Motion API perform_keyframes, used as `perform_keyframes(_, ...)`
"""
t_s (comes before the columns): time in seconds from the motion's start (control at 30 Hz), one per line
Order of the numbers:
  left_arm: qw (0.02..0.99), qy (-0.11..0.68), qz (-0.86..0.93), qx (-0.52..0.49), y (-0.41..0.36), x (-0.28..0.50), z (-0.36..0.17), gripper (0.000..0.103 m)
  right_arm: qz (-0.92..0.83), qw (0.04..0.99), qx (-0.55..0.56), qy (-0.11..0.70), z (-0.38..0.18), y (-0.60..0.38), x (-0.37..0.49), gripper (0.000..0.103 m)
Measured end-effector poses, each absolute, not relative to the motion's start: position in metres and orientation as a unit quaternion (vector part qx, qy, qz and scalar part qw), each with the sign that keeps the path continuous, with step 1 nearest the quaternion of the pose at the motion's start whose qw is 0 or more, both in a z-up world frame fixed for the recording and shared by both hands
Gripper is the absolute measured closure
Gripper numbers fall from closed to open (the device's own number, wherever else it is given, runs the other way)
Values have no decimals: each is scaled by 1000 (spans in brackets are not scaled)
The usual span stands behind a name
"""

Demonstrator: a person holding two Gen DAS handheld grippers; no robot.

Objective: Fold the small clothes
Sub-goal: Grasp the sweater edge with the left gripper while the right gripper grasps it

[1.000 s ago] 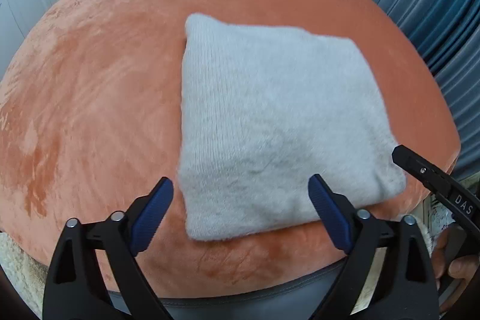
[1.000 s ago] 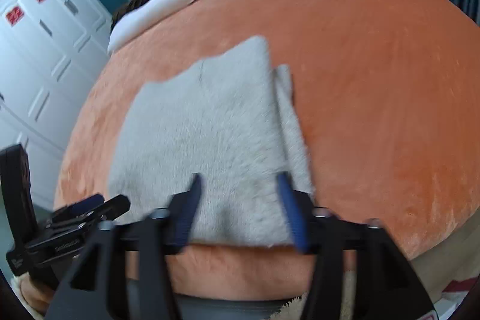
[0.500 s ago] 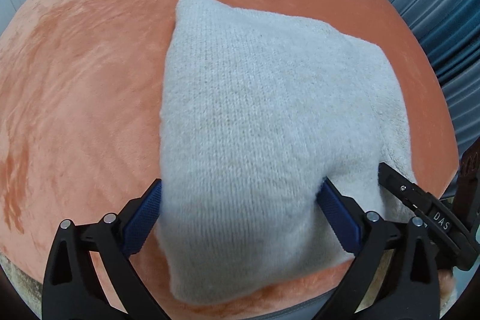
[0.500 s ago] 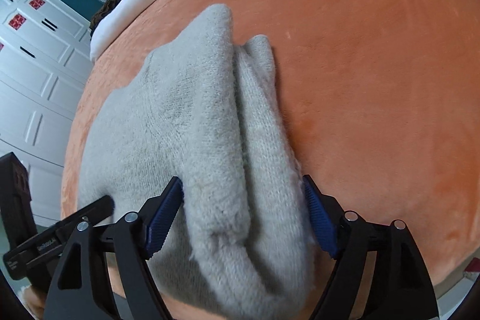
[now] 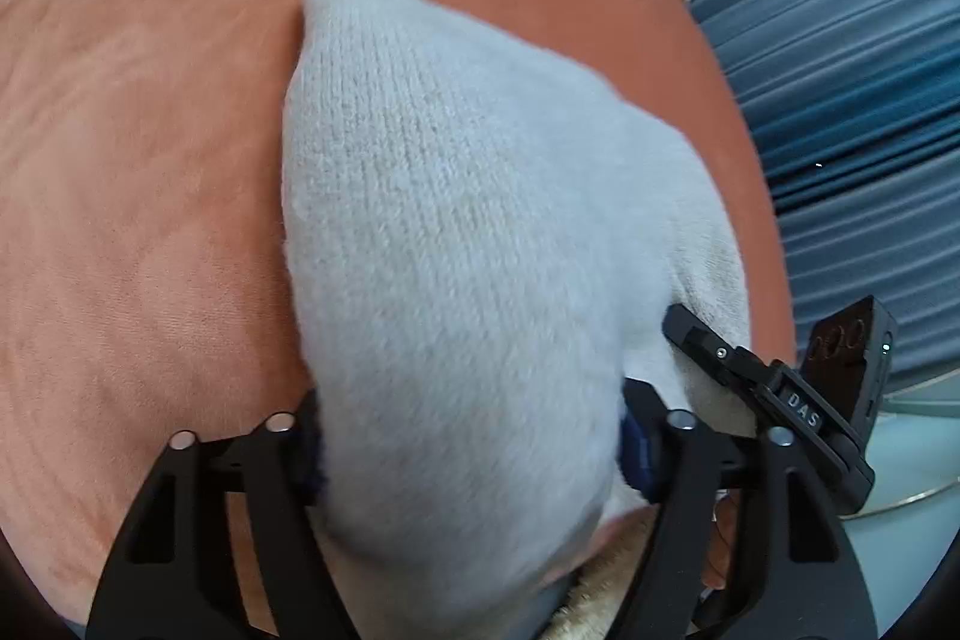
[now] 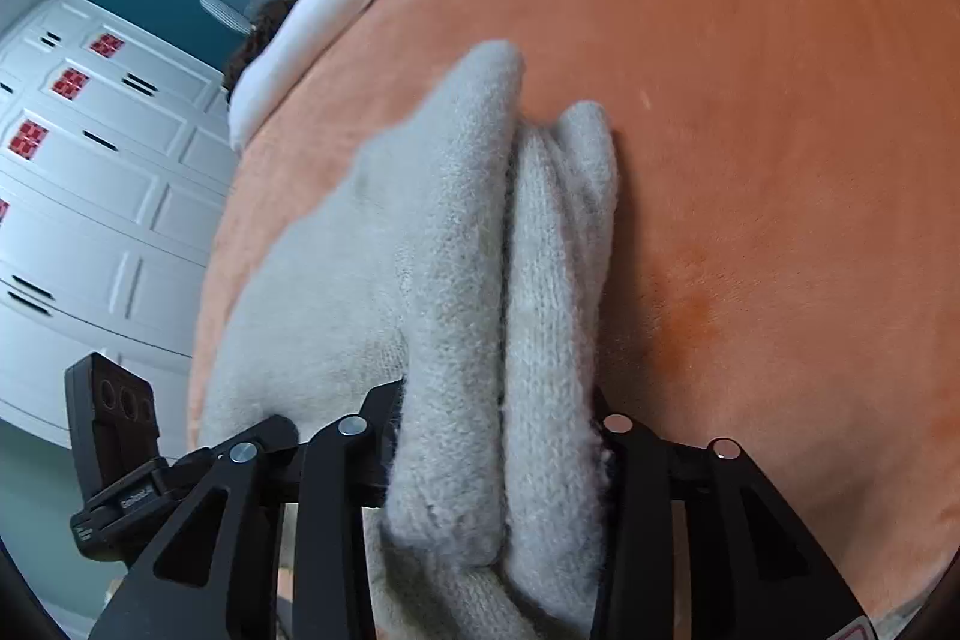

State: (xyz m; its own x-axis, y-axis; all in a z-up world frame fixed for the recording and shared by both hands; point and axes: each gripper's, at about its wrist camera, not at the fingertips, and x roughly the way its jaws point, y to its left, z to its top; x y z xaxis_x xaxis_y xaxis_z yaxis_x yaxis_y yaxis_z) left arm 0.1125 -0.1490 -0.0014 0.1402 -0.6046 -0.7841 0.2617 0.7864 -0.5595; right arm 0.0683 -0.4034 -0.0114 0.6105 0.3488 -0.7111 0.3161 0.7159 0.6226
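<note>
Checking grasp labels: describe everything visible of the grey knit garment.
The grey knit garment is pale, fuzzy wool-like fabric with fine ribbing, folded into layers; the right wrist view shows two thick folds side by side. Its near edge is bunched and lifted, its far end resting on the orange plush blanket. The left gripper and right gripper each pinch a near corner. What kind of garment it is cannot be told.

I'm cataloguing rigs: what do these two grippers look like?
Both are matte black, with triangular cut-outs in the finger arms and silver pivot screws. The left gripper has blue pads. The right gripper, seen from the left camera, bears white "DAS" lettering. No cables or sleeves show.
</note>
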Motion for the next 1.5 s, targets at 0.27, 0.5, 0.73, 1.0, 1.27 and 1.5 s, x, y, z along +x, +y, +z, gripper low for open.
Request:
perform_keyframes(0.27, 718, 575, -368, -133, -165, 49, 38, 44, -24, 830, 383, 404, 40, -403, -18, 69)
perform_keyframes(0.5, 677, 585, -430, -123, -189, 3, 57, 44, -64, 844, 378, 374, 87, -401, -101, 69)
perform_keyframes(0.73, 711, 489, -487, -135, -159, 2, 151, 44, -41, 900, 325, 287, 183, -379, -121, 69)
perform_keyframes(1.0, 799, 328, -491, -114, -76, 15, 279, 44, 51, 950, 263, 157, 289, -313, -86, 69)
perform_keyframes(1.27, 840, 256, -467, -104, -22, 22, 324, 43, 101, 958, 237, 124, 330, -281, -67, 69)
perform_keyframes(1.5, 844, 293, -434, -113, -38, 35, 255, 43, 89, 943, 250, 200, 265, -299, -32, 69)
